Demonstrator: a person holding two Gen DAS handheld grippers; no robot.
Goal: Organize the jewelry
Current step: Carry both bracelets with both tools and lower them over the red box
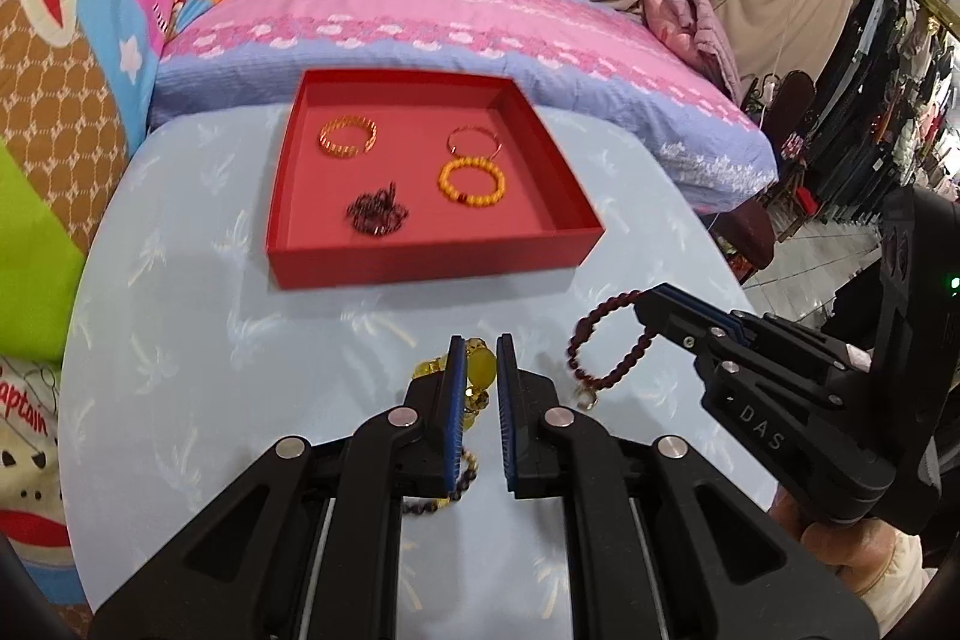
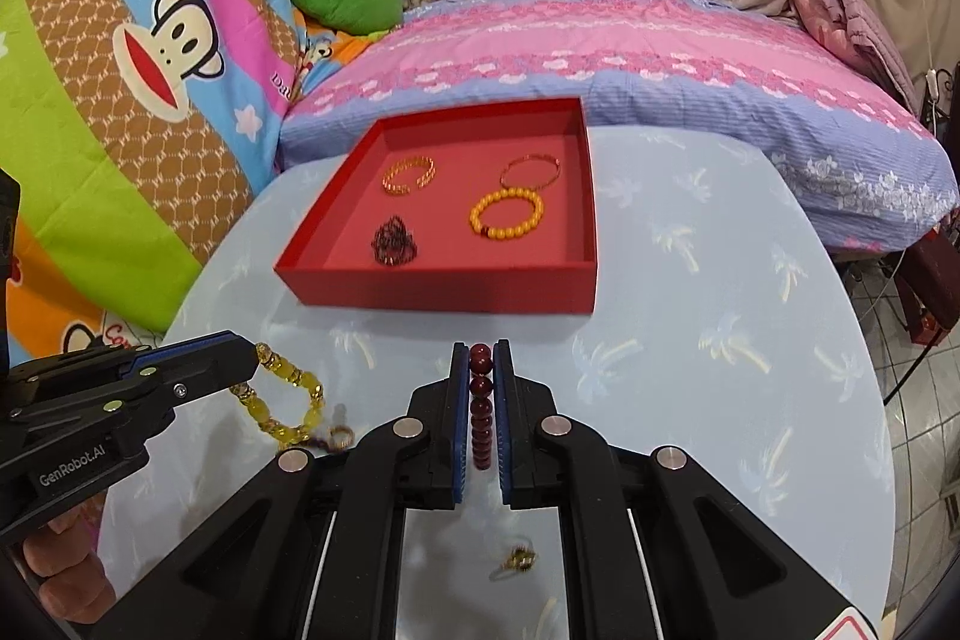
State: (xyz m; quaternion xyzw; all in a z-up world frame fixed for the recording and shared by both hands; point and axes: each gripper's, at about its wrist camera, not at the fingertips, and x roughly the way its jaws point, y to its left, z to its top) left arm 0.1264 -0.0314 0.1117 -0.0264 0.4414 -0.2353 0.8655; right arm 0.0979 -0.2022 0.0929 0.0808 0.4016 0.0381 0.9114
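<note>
A red open box [image 1: 432,265] [image 2: 444,289] stands on the far half of the pale blue round table. Inside lie a gold bangle [image 1: 348,136], a thin copper-coloured bangle [image 1: 474,139], an orange bead bracelet [image 1: 471,181] and a dark bead heap [image 1: 377,211]. My left gripper [image 1: 480,349] [image 2: 255,361] is shut on a yellow bead bracelet [image 1: 480,370] [image 2: 288,400], lifted off the table. My right gripper [image 2: 481,355] [image 1: 639,304] is shut on a dark red bead bracelet [image 2: 481,400] [image 1: 606,346], which hangs in a loop.
A small gold ring piece [image 2: 519,559] lies on the table [image 2: 690,340] near its front edge. Behind the box is a bed with a pink and lilac pillow [image 1: 450,22]. A person's hand [image 2: 66,562] holds the left gripper's handle.
</note>
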